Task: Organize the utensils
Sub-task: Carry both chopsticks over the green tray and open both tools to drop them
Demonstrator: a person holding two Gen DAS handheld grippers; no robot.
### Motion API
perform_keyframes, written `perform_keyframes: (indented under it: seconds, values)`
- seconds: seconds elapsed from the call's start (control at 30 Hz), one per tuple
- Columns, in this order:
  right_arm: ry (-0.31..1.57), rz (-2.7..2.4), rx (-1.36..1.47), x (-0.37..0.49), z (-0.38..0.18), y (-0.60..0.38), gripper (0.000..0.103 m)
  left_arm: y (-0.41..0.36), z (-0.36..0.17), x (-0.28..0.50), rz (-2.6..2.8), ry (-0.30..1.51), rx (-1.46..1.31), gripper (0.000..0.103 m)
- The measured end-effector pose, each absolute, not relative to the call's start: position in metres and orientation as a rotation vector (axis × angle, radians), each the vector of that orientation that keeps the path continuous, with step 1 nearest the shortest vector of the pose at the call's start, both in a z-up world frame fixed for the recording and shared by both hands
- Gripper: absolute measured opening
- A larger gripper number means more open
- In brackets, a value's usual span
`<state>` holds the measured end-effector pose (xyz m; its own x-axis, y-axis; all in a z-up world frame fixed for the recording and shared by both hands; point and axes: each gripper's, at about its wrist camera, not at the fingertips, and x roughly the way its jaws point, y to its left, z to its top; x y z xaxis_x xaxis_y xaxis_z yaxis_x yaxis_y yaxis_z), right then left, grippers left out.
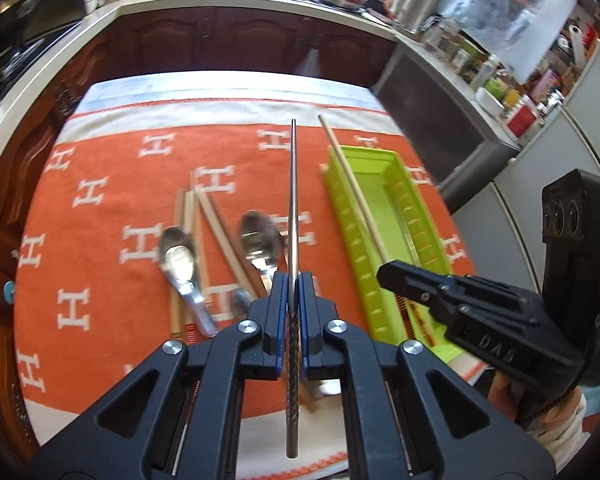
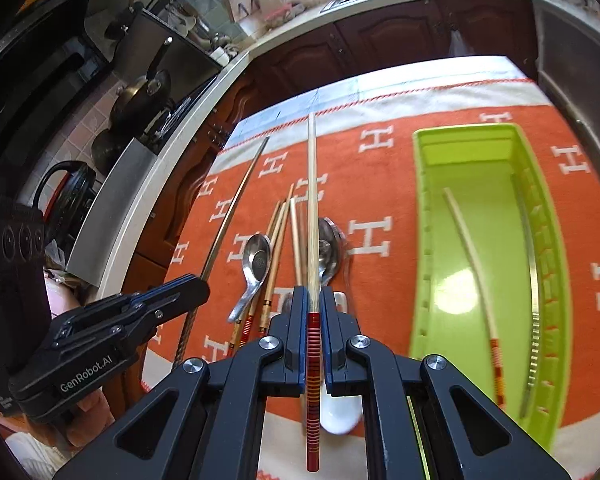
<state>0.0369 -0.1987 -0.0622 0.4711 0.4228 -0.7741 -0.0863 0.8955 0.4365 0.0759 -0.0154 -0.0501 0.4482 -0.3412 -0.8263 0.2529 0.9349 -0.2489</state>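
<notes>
A slim metal chopstick with a twisted, ridged handle end (image 1: pixel 293 216) is clamped between the blue-padded jaws of the left gripper (image 1: pixel 293 280), its smooth tip pointing away over the table and its ridged end sticking back past the jaws. The right gripper (image 2: pixel 313 300) is likewise closed tight on a pale wooden chopstick with a red, yellow-banded handle (image 2: pixel 311 208), the plain shaft reaching forward and the red end trailing toward the camera. Both held sticks are lifted clear of the orange blanket patterned with white H letters (image 1: pixel 100 160) that covers the table. Below them on the blanket lies a loose heap — several wooden chopsticks (image 1: pixel 216 224) fanned out, two shiny metal spoons (image 1: pixel 178 256) with bowls facing up, and, seen from the right wrist, a white ceramic spoon (image 2: pixel 340 412) partly hidden under the gripper. To the right of the heap sits a long lime-green plastic tray with slotted side walls (image 2: pixel 424 240); in it lie one wooden chopstick with a red banded end (image 2: pixel 474 264) and one metal chopstick (image 2: pixel 532 280) along the far wall, the two well apart. Beyond the table runs a pale countertop over dark red-brown wooden cabinet doors (image 1: pixel 220 36), with a black frying pan (image 2: pixel 144 96) on the stove at the left — the shelves and jars at the right are too blurred to tell apart.
</notes>
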Motion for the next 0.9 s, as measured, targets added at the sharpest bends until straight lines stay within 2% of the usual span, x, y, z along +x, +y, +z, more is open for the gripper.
perform_keyframes:
  seconds: [0.17, 0.43, 0.9]
  values:
    - [1.024, 0.212, 0.361, 0.013, -0.053, -0.248, 0.006, -0.077, -0.047, 0.079, -0.435, 1.073, -0.069, 0.003]
    - [1.05, 0.094, 0.408, -0.011, -0.074, -0.312, 0.006, -0.147, -0.071, 0.086, -0.477, 1.155, -0.043, 0.003]
    - [1.108, 0.058, 0.413, 0.015, -0.117, -0.331, 0.008, -0.173, -0.119, 0.098, -0.422, 1.244, 0.001, 0.003]
